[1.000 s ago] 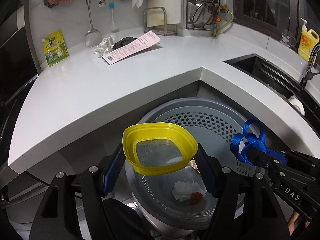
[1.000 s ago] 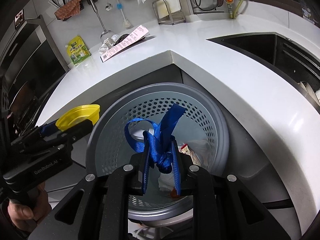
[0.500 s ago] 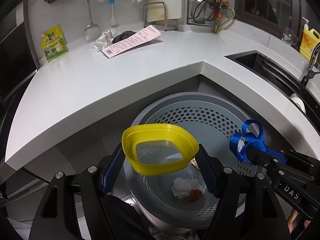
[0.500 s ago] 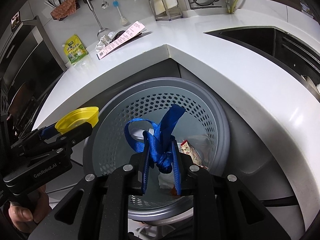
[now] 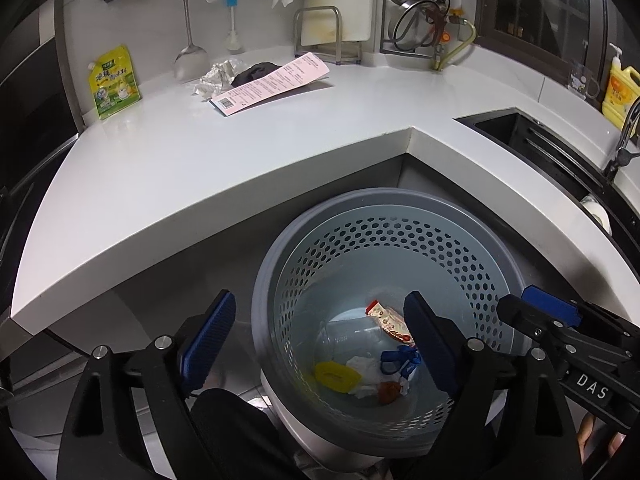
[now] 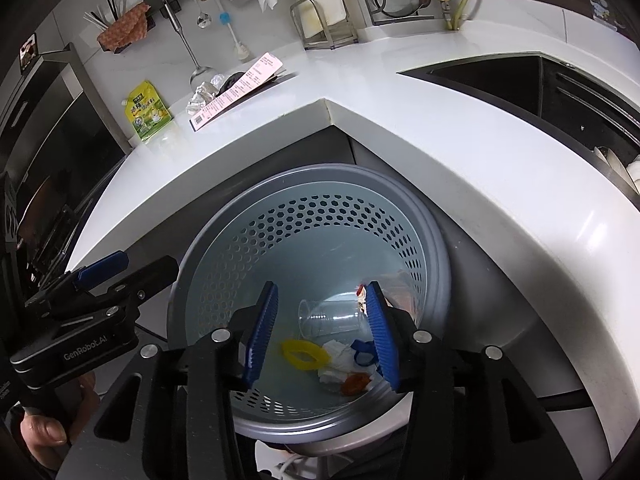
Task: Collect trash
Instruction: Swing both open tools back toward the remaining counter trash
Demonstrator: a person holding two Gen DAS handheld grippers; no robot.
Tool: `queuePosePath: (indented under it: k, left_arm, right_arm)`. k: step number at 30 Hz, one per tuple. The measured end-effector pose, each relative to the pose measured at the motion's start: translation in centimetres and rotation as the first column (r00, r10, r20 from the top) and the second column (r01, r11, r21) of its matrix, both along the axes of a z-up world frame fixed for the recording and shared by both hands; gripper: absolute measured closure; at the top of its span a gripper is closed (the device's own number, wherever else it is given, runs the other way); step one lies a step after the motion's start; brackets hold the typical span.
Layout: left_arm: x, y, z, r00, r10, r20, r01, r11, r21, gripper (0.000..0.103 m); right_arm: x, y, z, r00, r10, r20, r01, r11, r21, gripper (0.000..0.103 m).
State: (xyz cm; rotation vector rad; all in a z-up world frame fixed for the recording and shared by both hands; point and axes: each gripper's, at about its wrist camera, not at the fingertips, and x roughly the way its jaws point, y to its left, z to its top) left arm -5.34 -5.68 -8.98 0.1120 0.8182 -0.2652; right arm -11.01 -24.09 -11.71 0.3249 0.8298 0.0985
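Note:
A grey perforated trash bin (image 5: 276,276) (image 6: 436,240) stands on the floor below the counter corner. At its bottom lie a yellow lid (image 5: 337,376) (image 6: 304,355), a blue ribbon (image 5: 400,360) (image 6: 362,352), white tissue (image 5: 364,366), a snack wrapper (image 5: 390,322) and a clear plastic cup (image 6: 332,317). My left gripper (image 5: 320,340) hangs over the bin, its jaws opening with nothing between them. My right gripper (image 6: 320,332) also hovers above the bin, its jaws opening and empty. On the counter remain a pink paper slip (image 5: 272,83) (image 6: 236,90), crumpled foil (image 5: 216,78) and a dark item (image 5: 252,72).
A yellow-green pouch (image 5: 113,82) leans against the back wall. A sink (image 5: 532,136) is set in the counter at the right, with a yellow soap bottle (image 5: 620,96) behind it. Utensils and a rack (image 5: 420,8) line the wall.
The left gripper opened and the yellow lid fell into the bin. The right gripper opened and the blue ribbon dropped in too. Neither hand moved.

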Motion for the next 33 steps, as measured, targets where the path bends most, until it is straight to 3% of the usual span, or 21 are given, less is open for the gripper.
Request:
queuePosePath:
  k: [7,23,33]
  left_arm:
    - [0.6,0.7,-0.1,1.000,0.005,-0.013,-0.005,1.000,-0.015,0.019]
    - [1.9,2.4,1.8,0.999,0.025,0.035,-0.023,0.998,-0.067,0.016]
    - [3.1,4.3,5.9,0.994,0.010,0.113,0.006,0.990,-0.138,0.013]
  right_arm:
    - [0.4,0.2,0.0,1.000,-0.004,0.004,0.004,1.000,0.009,0.054]
    - [2.1,0.7,1.5,0.999,-0.007,0.034,0.007,1.000,0.004,0.045]
    - [3.4,1.2,4.8,0.993,-0.029,0.111,0.031,0.999,-0.017,0.040]
